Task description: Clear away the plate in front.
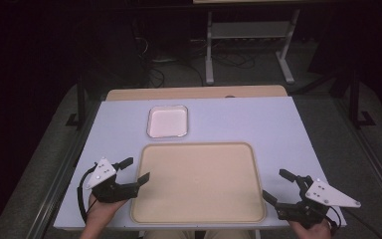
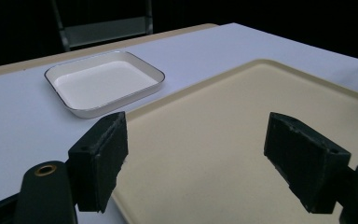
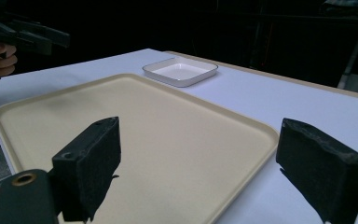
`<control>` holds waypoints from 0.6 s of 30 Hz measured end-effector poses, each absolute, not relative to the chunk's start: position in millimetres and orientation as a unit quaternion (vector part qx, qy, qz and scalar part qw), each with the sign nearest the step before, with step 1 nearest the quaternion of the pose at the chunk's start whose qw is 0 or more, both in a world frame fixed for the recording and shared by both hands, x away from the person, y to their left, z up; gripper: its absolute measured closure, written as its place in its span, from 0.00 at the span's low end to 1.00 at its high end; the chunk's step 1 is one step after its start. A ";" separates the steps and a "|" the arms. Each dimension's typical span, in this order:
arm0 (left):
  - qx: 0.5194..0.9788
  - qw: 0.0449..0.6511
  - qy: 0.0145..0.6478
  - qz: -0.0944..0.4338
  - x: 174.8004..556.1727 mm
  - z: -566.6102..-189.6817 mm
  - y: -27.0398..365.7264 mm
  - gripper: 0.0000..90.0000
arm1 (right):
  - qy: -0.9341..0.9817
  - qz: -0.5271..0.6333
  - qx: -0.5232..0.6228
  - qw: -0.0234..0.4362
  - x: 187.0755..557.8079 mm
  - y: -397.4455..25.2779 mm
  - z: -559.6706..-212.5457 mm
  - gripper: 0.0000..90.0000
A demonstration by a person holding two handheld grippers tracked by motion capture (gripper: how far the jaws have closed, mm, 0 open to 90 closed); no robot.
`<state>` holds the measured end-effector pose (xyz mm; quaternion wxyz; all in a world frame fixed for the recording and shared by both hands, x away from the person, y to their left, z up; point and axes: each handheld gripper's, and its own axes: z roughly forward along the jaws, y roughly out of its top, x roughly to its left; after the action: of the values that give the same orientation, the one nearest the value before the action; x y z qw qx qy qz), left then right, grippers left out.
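Note:
A large beige tray (image 1: 199, 149) lies empty on the white table, toward the near edge. Behind it sits a small white dish (image 1: 167, 121) with a dark rim, also empty. My left gripper (image 1: 135, 170) hovers at the tray's left edge, jaws wide open with nothing between them. My right gripper (image 1: 279, 186) sits off the tray's near right corner, also open and empty. In the left gripper view the tray (image 2: 223, 140) and dish (image 2: 105, 83) lie ahead of the left gripper (image 2: 205, 163). In the right gripper view the tray (image 3: 168, 135) spreads ahead of the right gripper (image 3: 205, 168), with the dish (image 3: 181, 71) beyond.
The white table top (image 1: 258, 119) sits on a wooden board whose strip (image 1: 194, 93) shows at the far edge. Beyond stand a metal frame (image 1: 248, 45) and cables on the floor. In the right gripper view the other hand and its gripper (image 3: 14, 37) show at the upper left.

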<state>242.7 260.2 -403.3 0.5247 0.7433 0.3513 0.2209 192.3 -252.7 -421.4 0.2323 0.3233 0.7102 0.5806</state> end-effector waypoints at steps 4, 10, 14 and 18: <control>0.744 0.524 0.353 0.218 250.0 -404.2 258.1 0.24 | 0.709 0.581 0.326 0.231 192.3 -253.0 -421.5 0.14; 0.745 0.523 0.353 0.216 262.8 -402.7 255.4 0.24 | 0.708 0.581 0.327 0.231 192.6 -253.6 -421.7 0.14; 0.744 0.524 0.357 0.210 273.1 -401.4 254.2 0.24 | 0.708 0.581 0.327 0.231 193.0 -254.0 -421.8 0.14; 0.749 0.519 0.354 0.210 281.7 -398.8 251.7 0.24 | 0.708 0.581 0.328 0.231 193.4 -254.3 -422.0 0.14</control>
<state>281.7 251.7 -398.8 0.5193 0.7487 0.3542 0.2104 193.4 -254.3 -422.0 0.2307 0.3284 0.7077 0.5815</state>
